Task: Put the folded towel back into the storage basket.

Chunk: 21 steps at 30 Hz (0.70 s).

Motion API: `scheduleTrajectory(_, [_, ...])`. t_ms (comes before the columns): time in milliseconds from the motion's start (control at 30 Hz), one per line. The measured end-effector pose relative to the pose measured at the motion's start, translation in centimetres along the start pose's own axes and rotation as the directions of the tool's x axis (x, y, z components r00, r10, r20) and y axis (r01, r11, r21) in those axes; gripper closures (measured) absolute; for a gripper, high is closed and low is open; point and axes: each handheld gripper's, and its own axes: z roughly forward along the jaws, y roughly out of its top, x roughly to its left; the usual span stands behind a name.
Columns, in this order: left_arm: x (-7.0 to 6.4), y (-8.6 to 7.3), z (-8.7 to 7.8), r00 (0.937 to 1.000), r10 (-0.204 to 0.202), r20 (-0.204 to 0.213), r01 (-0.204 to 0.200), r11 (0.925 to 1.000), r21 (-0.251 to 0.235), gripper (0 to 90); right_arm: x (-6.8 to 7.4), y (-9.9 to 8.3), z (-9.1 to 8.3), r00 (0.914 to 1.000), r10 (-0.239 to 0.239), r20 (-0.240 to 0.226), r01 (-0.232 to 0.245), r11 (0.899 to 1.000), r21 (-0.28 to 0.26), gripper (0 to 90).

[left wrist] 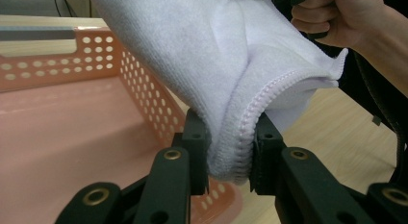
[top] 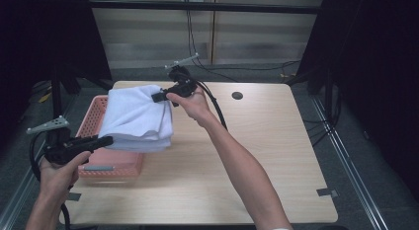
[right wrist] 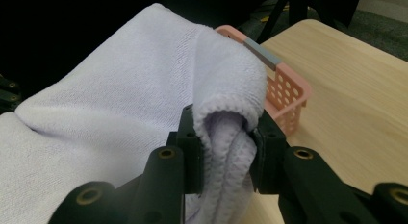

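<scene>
Over the wooden table [top: 237, 156], a folded white towel [top: 136, 119] hangs held between both grippers, above the pink perforated basket [top: 101, 163] at the table's left edge. The person's right forearm stretches diagonally across the table, the hand wrapped round the right gripper [top: 159, 96], whose jaws pinch the towel's far folded edge. The left hand sits low at the near left, holding the left gripper [top: 106, 141] level; its jaws clamp the towel's stitched near hem.

A pale wooden table [top: 257, 156] fills my frame's centre. Its dark round hole [top: 237, 95] sits upper centre. Black cables [top: 197, 47] hang above.
</scene>
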Motion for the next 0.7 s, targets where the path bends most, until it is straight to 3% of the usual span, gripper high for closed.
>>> scheduleTrajectory(167, [0.9, 0.1, -1.4, 0.9997, 0.005, -0.025, -0.005, 1.0, 0.002, 73.4, 0.6, 1.1, 1.7, 0.9999, 0.002, -0.013, -0.002, 1.0, 0.008, 70.6])
scheduleTrajectory(400, [2.1, -0.8, -2.8, 0.9986, -0.027, -0.044, 0.027, 0.9996, -0.009, 73.4, 1.2, 1.8, 4.2, 0.999, 0.014, -0.043, -0.013, 1.0, 0.021, 70.7])
scheduleTrajectory(700, [3.3, -0.6, -5.2, 0.9952, -0.038, -0.09, 0.035, 0.9986, -0.041, 73.6, 2.7, 2.7, 6.7, 0.9992, 0.015, -0.038, -0.014, 0.999, 0.032, 70.8])
